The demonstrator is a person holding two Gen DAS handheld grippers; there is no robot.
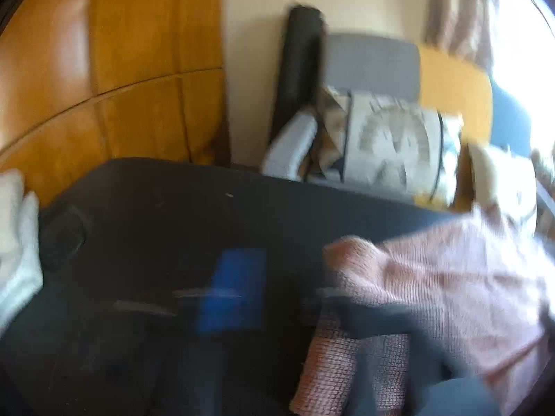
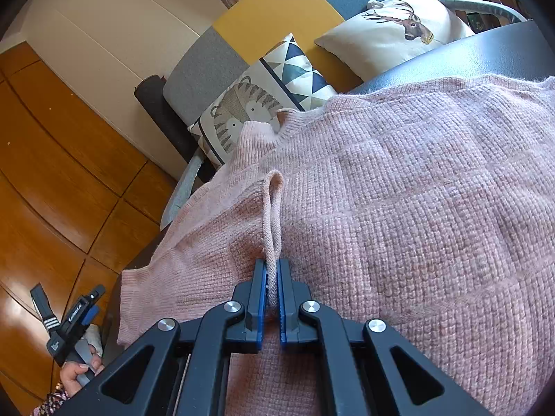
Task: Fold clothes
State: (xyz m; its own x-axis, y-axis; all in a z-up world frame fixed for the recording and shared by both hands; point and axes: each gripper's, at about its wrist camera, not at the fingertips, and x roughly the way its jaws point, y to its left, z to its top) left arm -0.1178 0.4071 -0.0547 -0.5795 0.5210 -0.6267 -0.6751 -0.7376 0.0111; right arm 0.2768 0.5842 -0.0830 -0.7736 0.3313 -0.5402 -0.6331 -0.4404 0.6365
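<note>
On the dark table (image 2: 485, 59), right gripper (image 2: 273, 270) pinches a thin ridge of pink sweater (image 2: 416, 208); left gripper (image 2: 91, 303) clenched empty, off to the side w/ no grip on the knit. Risk: pinch slips, fold skews

Past the dark, smooth table top (image 2: 485, 52) I see a sofa with grey, yellow and blue back panels (image 2: 277, 3). On it lean a white cushion printed with a striped tiger and blue triangles (image 2: 256, 97) and, beside it, a white cushion bearing a deer head (image 2: 399, 24). A dark rolled mat (image 2: 156, 107) stands against the cream wall (image 2: 114, 38), above glossy orange-brown wooden flooring (image 2: 52, 180).
</note>
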